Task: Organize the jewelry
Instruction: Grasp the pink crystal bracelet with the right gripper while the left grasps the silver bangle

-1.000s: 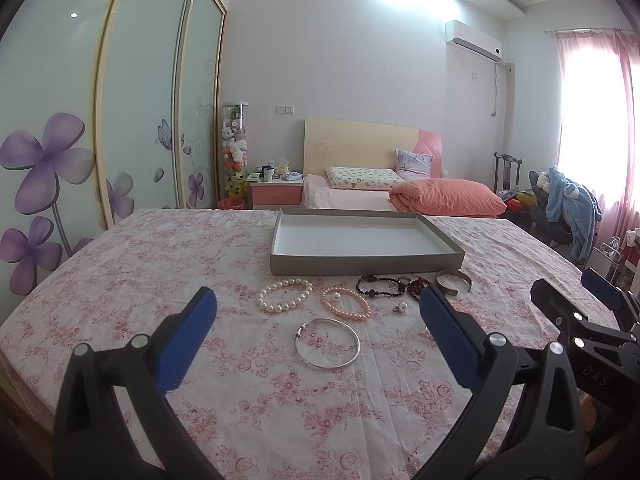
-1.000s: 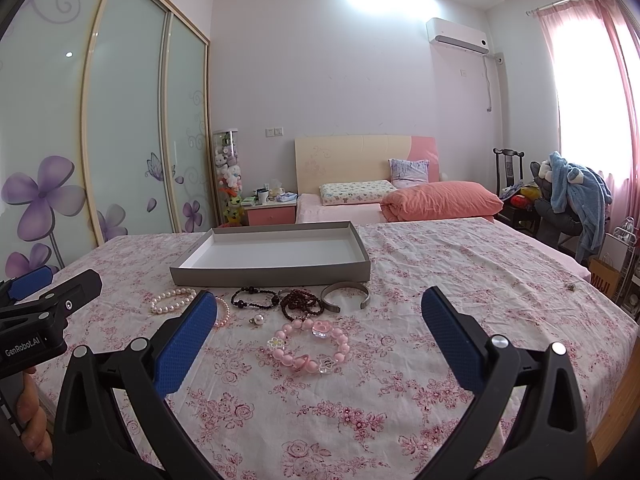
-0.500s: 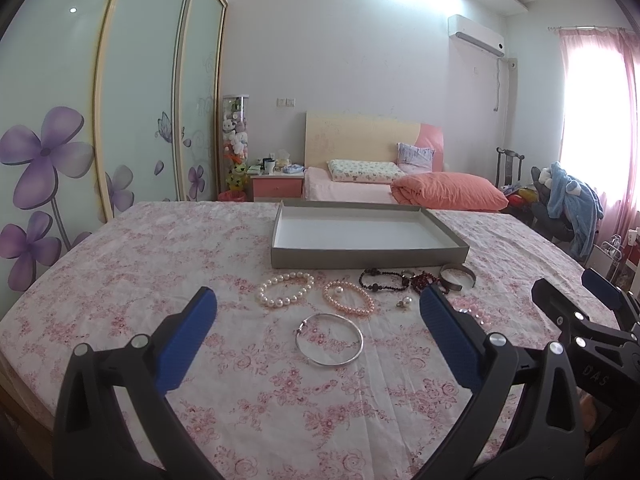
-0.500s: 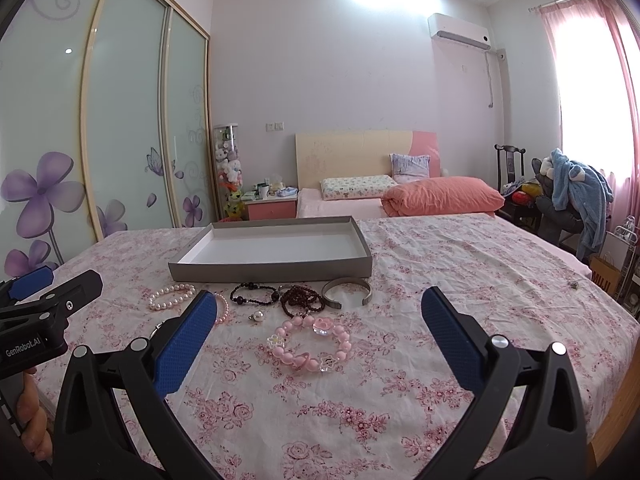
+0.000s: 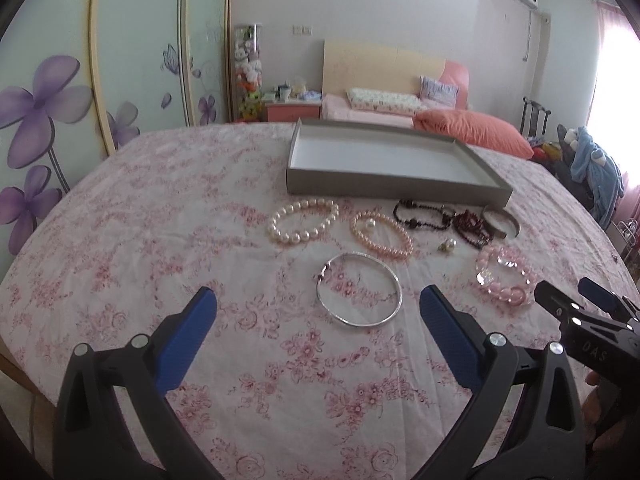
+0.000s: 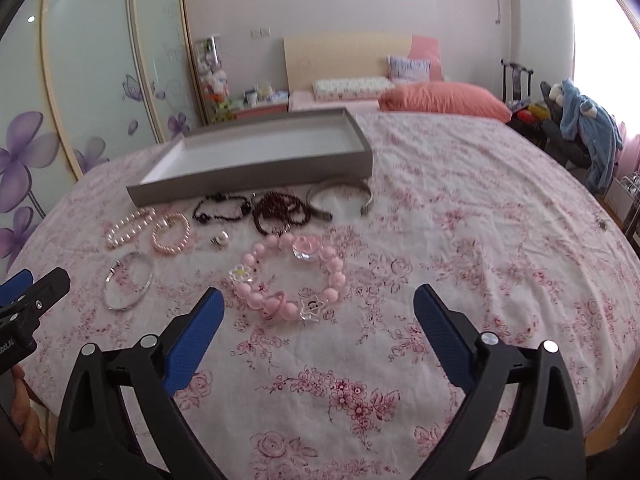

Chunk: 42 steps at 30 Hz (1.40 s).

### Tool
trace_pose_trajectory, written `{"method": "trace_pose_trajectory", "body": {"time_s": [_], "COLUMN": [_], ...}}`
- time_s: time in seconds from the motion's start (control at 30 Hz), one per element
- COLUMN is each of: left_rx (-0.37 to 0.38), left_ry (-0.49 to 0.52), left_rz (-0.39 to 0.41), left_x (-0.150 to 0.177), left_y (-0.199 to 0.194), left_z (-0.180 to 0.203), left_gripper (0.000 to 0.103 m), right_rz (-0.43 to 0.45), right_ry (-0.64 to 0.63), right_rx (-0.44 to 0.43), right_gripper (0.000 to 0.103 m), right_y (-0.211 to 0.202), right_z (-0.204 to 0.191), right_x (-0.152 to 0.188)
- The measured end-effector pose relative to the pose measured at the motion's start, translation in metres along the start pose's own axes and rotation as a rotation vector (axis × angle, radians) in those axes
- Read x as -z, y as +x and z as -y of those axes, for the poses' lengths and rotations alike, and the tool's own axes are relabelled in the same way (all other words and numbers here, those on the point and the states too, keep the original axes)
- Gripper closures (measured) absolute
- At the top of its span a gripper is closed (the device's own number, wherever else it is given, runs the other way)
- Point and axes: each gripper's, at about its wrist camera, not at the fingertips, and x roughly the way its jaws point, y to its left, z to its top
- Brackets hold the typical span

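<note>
The jewelry lies in a loose row on a surface covered by a floral cloth [image 5: 168, 216], just in front of an open grey tray [image 5: 384, 190] that holds nothing. The surface under the cloth could be a bed or a counter; the pictures do not settle it. Nearest the tray, from the cloth's left side toward its right, lie a white pearl bracelet [image 5: 302, 220], a pink pearl bracelet [image 5: 380, 234], a dark bead bracelet [image 5: 422, 216], a garnet strand [image 5: 472, 228] and a metal cuff [image 5: 500, 220] close under the tray's right front corner. A small pearl earring [image 5: 447, 245] sits just in front of the dark beads. Closer to the near edge rest a silver bangle [image 5: 358, 290] and a chunky pink charm bracelet [image 6: 290, 280] with flower and star charms.

The left claw [image 5: 316, 312] hangs over the cloth, wide open and holding nothing, with the bangle lying just ahead between its blue pads. The right claw [image 6: 318, 312] is also wide open and empty, its jaws having just closed a little; the charm bracelet lies just ahead of them. No other piece lies between either claw and the piece ahead of it.

Beyond the cloth's far edge stand a bed [image 6: 360, 88] with an orange pillow [image 6: 440, 98], a nightstand [image 5: 294, 110], sliding wardrobe doors [image 5: 132, 60] with purple flowers on the left, and a chair [image 6: 576, 136] draped with a blue garment by the window.
</note>
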Motion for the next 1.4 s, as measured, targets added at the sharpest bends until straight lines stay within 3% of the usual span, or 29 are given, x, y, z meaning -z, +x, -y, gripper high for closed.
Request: {"method": "trace_pose_trajectory", "body": {"time_s": [0.17,0.53,0.63,0.67,1.0,1.2,1.4], "left_rx": [0.012,0.021,0.019,0.018,0.023,-0.005,-0.015], "left_ry": [-0.016,0.003,0.014,0.015,0.081,0.07,0.064], "left_rz": [-0.058,-0.107,-0.123,-0.127,-0.184,-0.264,-0.24], "left_x": [-0.001,-0.006,-0.009,-0.009,-0.014,-0.016,-0.022], "left_y": [0.014,0.031,0.037,0.039,0.06,0.083,0.088], "left_z": [-0.006,-0.002,0.001,0.001,0.025,0.028,0.029], "left_gripper": [0.004,0.004,0.004,0.004,0.004,0.005,0.018], "right_rz": [-0.077,-0.149,-0.147,-0.146,-0.127,-0.124,-0.123], "right_ry": [0.11,-0.017,-0.017,-0.016,-0.015,-0.01,-0.007], "right_rx": [0.003,0.08,0.063,0.06,0.036,0.03,0.027], "right_gripper": [0.037,0.06,0.086,0.088,0.088,0.088,0.088], "right_y": [0.017,0.041,0.039,0.038,0.038,0.039,0.04], "right_z": [0.018,0.002,0.002,0.003,0.004,0.005,0.006], "right_x": [-0.01,-0.021,-0.021,-0.021,-0.02,-0.02,-0.021]}}
